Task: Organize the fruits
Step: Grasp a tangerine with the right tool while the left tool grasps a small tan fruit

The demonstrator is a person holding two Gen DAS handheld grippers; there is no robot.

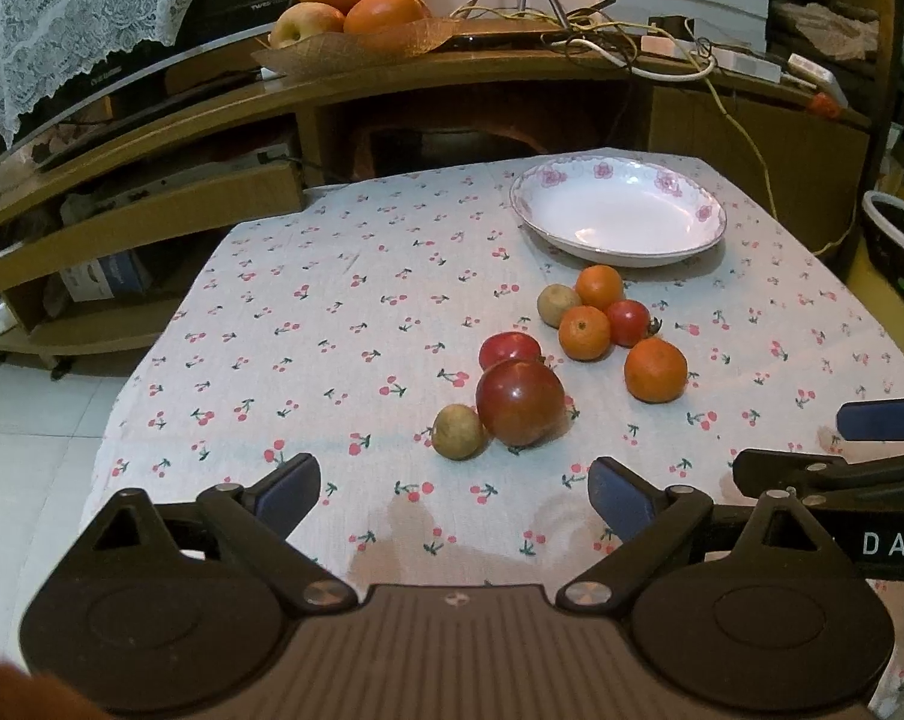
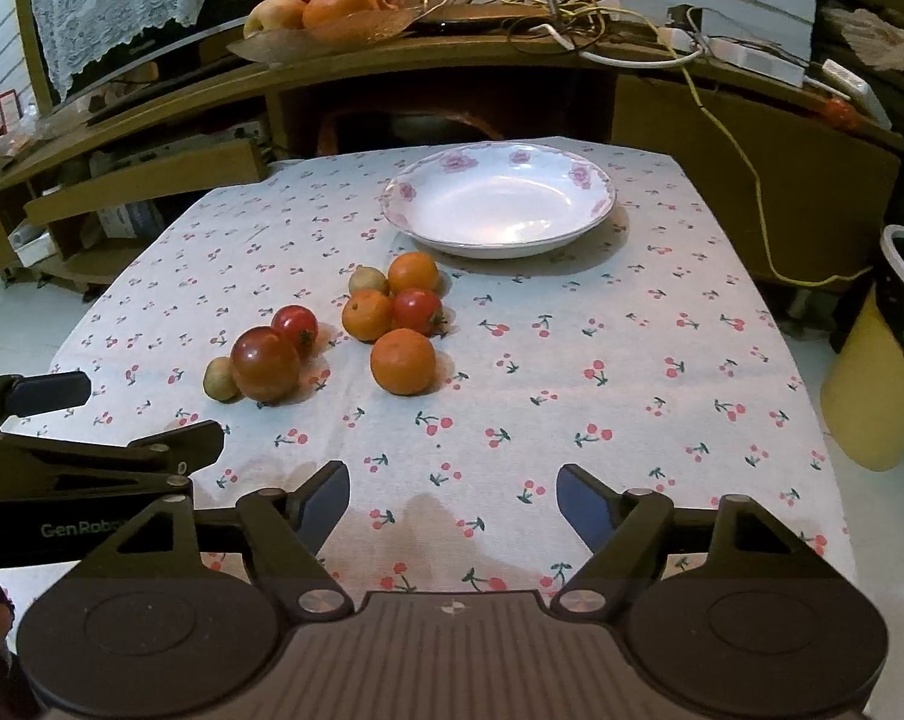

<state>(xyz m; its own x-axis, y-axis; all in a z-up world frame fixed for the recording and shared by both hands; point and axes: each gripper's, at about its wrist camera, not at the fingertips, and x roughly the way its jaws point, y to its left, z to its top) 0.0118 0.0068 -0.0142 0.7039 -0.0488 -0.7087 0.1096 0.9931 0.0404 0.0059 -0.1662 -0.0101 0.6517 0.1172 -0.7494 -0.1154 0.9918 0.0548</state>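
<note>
Both grippers hang parted and empty over the near table edge: left gripper (image 1: 454, 489), right gripper (image 2: 453, 495). Fruit lies loose on the cloth before the empty plate (image 2: 596, 213). I'd take the outlying orange (image 2: 403, 361) first, straddling it cleanly. Small greenish fruits (image 2: 220, 379) sit half-hidden behind tomatoes; their kind is unclear.

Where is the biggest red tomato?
The biggest red tomato sits on the cherry tablecloth, left of the oranges in the right wrist view, with a small brownish fruit touching its left side and a smaller tomato just behind.
</note>
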